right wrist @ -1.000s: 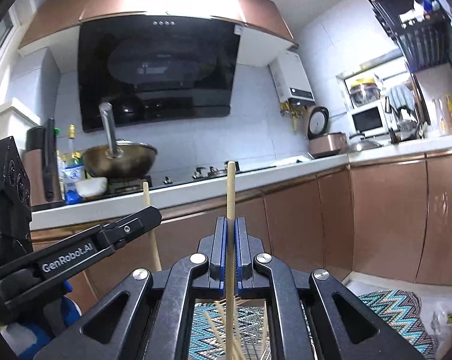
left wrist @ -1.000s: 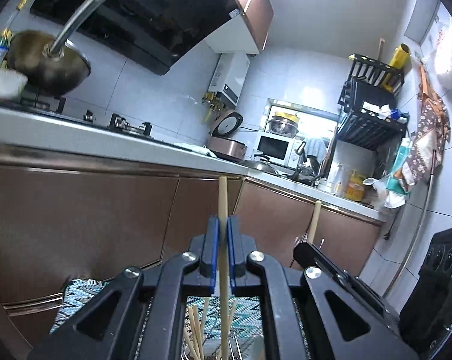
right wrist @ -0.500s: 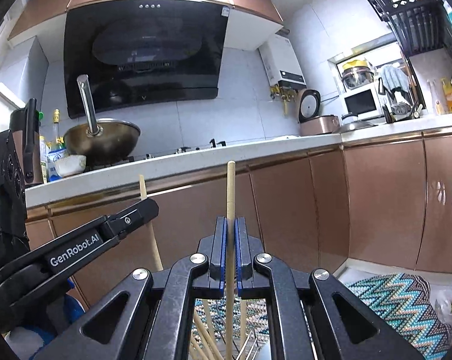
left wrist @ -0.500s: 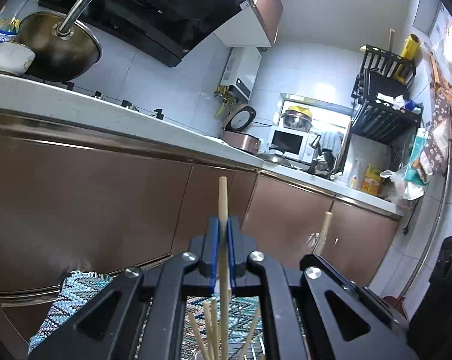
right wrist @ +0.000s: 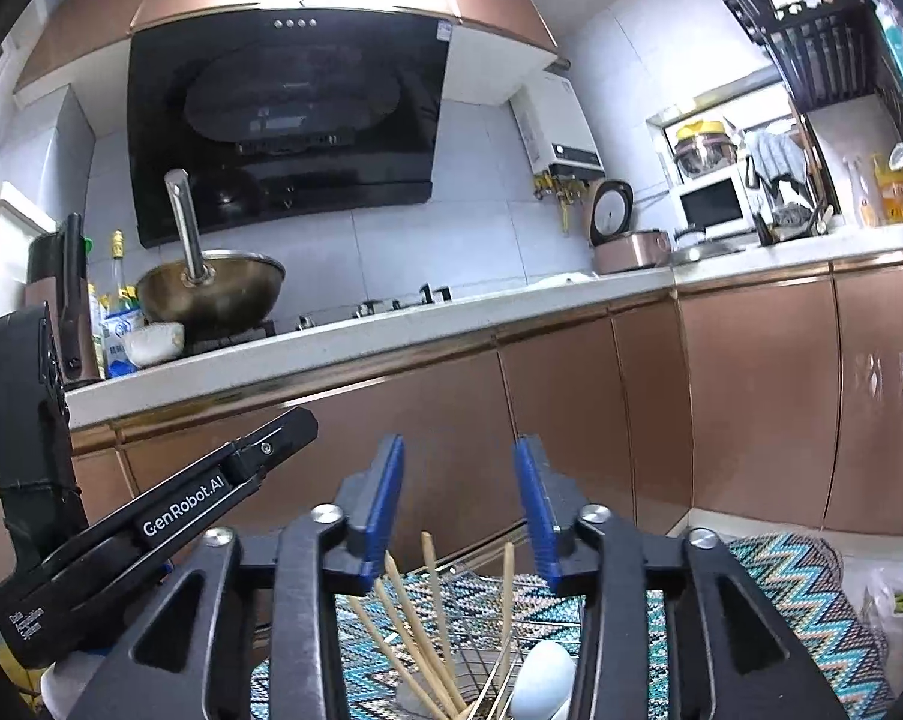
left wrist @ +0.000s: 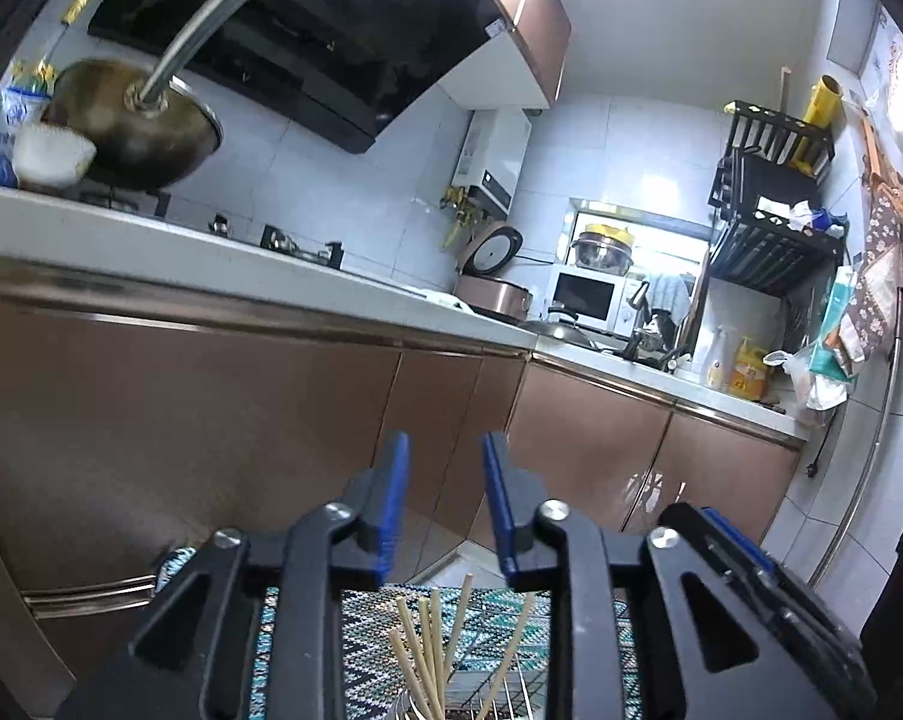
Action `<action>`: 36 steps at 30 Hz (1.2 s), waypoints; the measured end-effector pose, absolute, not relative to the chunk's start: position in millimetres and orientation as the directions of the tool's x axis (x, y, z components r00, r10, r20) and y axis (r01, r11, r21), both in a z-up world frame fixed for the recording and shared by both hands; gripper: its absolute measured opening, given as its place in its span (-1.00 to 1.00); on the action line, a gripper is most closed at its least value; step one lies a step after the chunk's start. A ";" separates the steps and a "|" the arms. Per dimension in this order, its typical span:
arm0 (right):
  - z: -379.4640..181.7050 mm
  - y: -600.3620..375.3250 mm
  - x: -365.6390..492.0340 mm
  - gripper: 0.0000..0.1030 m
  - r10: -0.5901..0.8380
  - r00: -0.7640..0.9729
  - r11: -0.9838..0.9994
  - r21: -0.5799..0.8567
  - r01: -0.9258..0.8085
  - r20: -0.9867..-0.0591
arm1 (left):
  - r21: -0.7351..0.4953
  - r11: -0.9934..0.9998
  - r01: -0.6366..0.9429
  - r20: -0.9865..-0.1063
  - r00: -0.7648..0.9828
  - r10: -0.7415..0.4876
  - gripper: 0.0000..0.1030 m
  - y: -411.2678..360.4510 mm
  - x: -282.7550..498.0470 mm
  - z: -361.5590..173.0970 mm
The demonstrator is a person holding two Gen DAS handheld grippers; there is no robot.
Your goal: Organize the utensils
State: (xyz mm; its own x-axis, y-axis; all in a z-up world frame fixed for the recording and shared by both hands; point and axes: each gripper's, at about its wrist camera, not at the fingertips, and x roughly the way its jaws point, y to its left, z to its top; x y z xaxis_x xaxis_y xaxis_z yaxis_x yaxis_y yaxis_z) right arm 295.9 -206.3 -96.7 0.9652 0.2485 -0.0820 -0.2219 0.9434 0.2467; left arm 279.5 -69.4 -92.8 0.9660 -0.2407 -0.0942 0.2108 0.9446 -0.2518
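Chopsticks (right wrist: 418, 630) stand bundled, tips fanning upward, in a wire holder (right wrist: 487, 654) low and near, beside a white spoon (right wrist: 541, 681), over the zigzag mat (right wrist: 811, 588). Both the left gripper (left wrist: 441, 504) and right gripper (right wrist: 458, 504) hover above with fingers spread wide and empty, probably so the sticks rest upright unaided.

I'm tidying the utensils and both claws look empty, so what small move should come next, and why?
Probably lift both claws straight up and away to fetch the next utensil. The left claw and right claw are open with nothing between the fingers, and the chopsticks stand below them in the wire holder beside a white spoon, so this drop looks finished.
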 end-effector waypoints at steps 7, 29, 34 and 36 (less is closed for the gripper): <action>-58.2 -211.0 249.5 0.01 0.183 0.981 0.959 0.230 -0.165 -0.057 | -0.214 0.964 0.155 -0.116 0.976 -0.183 -0.16 -57.5 226.5 -56.6; -8.1 -208.6 101.4 0.99 -0.002 0.997 0.994 0.105 0.011 -0.082 | -0.023 1.000 -0.002 -0.096 0.995 0.000 0.27 -26.6 64.6 -4.3; -10.3 -212.3 78.1 0.99 -0.022 0.996 0.995 0.093 0.030 -0.087 | -0.001 1.000 -0.023 -0.102 0.995 0.022 0.28 -23.6 45.9 -5.7; -9.1 -214.8 71.5 0.99 -0.027 0.996 0.995 0.095 0.036 -0.088 | 0.014 1.000 -0.028 -0.097 0.995 0.030 0.29 -23.6 38.4 -5.1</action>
